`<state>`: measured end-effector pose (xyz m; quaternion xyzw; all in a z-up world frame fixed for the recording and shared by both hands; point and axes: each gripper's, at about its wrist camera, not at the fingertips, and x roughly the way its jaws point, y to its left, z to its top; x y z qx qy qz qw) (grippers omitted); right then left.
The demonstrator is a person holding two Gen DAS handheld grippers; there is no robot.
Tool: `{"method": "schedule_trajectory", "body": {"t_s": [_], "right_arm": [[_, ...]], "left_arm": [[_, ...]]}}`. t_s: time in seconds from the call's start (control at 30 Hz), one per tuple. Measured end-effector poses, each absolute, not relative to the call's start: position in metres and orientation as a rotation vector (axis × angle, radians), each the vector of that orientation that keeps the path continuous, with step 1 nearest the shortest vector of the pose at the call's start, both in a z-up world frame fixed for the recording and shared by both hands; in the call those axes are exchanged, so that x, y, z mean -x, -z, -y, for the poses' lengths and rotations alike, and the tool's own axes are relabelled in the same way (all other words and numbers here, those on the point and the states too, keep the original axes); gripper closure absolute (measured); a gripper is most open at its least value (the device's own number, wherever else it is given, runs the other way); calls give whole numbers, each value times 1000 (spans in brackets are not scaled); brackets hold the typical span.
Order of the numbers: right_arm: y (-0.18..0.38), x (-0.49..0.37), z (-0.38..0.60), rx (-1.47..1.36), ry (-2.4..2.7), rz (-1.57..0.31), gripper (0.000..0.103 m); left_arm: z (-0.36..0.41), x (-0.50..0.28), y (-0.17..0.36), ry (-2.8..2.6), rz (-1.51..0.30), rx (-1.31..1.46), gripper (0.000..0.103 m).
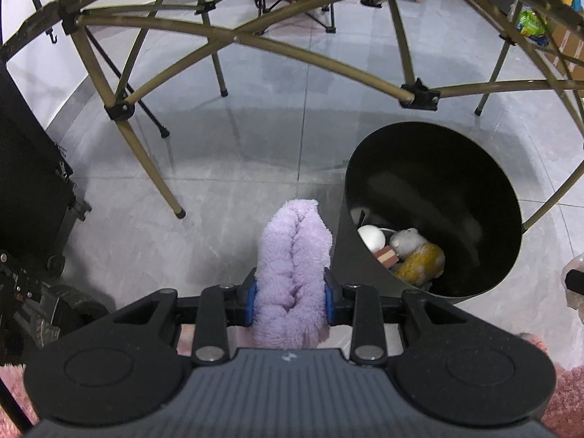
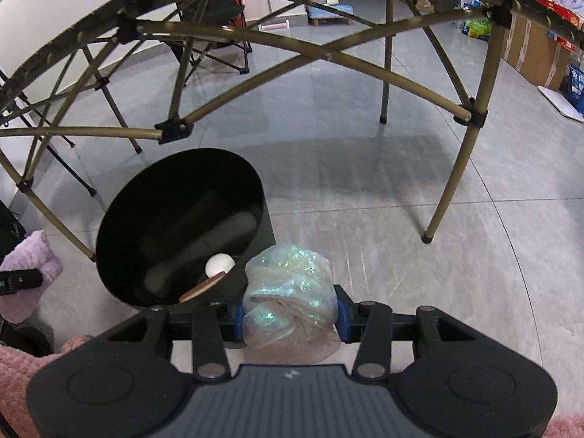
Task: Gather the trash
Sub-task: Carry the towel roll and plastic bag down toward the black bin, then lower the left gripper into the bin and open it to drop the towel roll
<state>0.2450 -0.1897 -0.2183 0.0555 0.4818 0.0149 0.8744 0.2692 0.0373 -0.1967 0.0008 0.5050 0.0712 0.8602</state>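
2 tools are in our hands, each clenched on a soft piece of trash beside the same black bin. Starting at the left, our left tool (image 1: 291, 294) grips a lilac fluffy cloth (image 1: 294, 255) between its blue pads (image 1: 252, 297); the cloth stands up past the fingertips and its far end hangs over the grey tiled floor (image 1: 219, 168), just left of the bin (image 1: 368, 277). The bin sits on the floor in front of a folding desk frame (image 1: 255, 42) with tan legs. Inside it, in the left wrist view, we see a white ball (image 1: 371, 238), a small striped block (image 1: 387, 256) and a grey and yellow plush toy (image 1: 416, 252) lying together at the bottom.

Moving right, our right tool (image 2: 291, 315) is clamped on a bundle of glittery sheer fabric (image 2: 290, 292), which bulges out between the pads. This bundle sits just right of the bin's near rim, outside the opening. At the right wrist view's left edge the lilac cloth shows again, on the bin's other side. Pink fuzzy sleeves (image 2: 14, 383) edge the lower corners.
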Motion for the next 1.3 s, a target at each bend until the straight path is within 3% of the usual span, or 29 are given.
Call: {"method": "schedule_trajectory", "body": {"t_s": [0.5,1.3], "right_arm": [[233,-261,198,-117,23,-1042,60],[247,-293,227,-161,97,-1032,60]], "left_arm": [[-21,-292,194,-140,-1104,18,70],[70,-340,189,6,-1100,14,70]]}}
